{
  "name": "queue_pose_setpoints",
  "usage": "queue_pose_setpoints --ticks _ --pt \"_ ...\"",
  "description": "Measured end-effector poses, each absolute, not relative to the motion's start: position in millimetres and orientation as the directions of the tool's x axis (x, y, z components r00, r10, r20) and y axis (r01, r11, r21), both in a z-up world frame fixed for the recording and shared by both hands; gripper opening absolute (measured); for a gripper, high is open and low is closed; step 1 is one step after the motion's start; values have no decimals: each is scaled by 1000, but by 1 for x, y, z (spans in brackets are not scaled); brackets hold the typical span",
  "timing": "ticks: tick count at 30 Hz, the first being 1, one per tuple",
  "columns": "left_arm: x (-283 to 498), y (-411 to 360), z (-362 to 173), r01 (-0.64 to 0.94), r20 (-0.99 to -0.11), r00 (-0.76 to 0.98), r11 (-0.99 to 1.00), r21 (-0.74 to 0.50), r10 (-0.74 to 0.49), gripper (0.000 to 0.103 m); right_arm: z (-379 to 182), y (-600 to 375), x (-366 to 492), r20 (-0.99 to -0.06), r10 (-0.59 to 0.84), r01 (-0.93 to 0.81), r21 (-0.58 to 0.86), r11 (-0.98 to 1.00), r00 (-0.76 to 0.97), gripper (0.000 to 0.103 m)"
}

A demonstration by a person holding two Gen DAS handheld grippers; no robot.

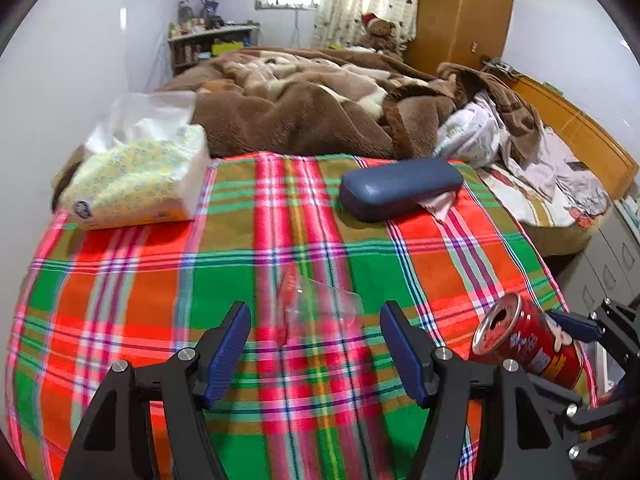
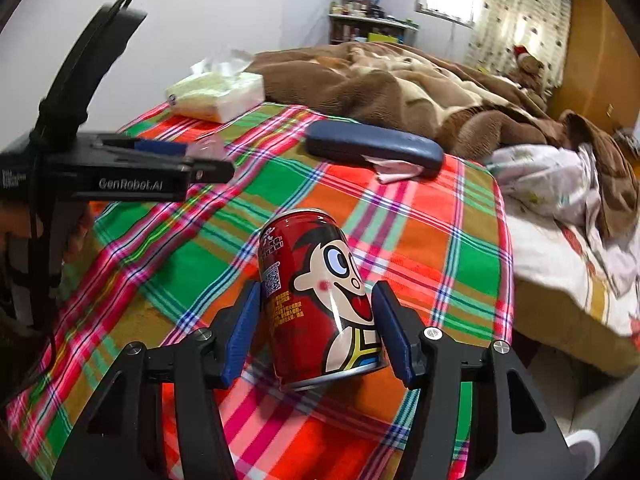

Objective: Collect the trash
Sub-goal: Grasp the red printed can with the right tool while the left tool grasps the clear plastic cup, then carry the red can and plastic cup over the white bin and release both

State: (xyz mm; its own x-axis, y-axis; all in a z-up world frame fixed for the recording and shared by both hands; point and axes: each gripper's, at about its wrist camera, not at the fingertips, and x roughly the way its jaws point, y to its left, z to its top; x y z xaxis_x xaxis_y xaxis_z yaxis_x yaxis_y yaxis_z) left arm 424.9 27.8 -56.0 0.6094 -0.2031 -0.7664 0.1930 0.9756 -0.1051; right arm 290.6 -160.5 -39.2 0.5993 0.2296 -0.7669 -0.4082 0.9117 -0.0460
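Note:
A clear crumpled plastic wrapper [image 1: 320, 308] lies on the plaid bedspread [image 1: 160, 300], just ahead of and between the fingers of my open left gripper [image 1: 316, 316]. A red drink can with a cartoon face [image 2: 320, 300] is held, tilted, between the blue pads of my right gripper [image 2: 316, 308], which is shut on it. The can also shows in the left wrist view [image 1: 524, 340] at the right, opened top toward the camera. The left gripper shows from the side in the right wrist view [image 2: 192, 160], with the wrapper [image 2: 208, 146] at its tips.
A tissue pack [image 1: 136, 184] lies at the back left and a blue glasses case [image 1: 400, 188] on a pink cloth at the back middle. A brown blanket [image 1: 300, 108] and crumpled clothes [image 1: 500, 140] lie beyond. The bed's right edge [image 2: 508, 280] drops off beside the can.

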Motion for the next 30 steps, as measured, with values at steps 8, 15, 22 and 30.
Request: queue_pose_setpoints --ticks 8,15,22,30 --pt "436 26 -67 166 -778 603 982 -96 -178 65 -42 -167 296 -765 235 -380 -14 925 600 58" --pt "435 28 -66 157 -777 604 982 -102 -177 49 -43 -170 297 -760 246 -369 9 929 601 58" --pt "420 27 -57 167 -764 617 980 -109 -190 49 -41 -174 293 -753 250 -350 29 936 609 58" --pt "379 16 -30 198 -733 649 976 -94 -202 49 -30 -176 275 -735 266 -345 46 938 624 58"
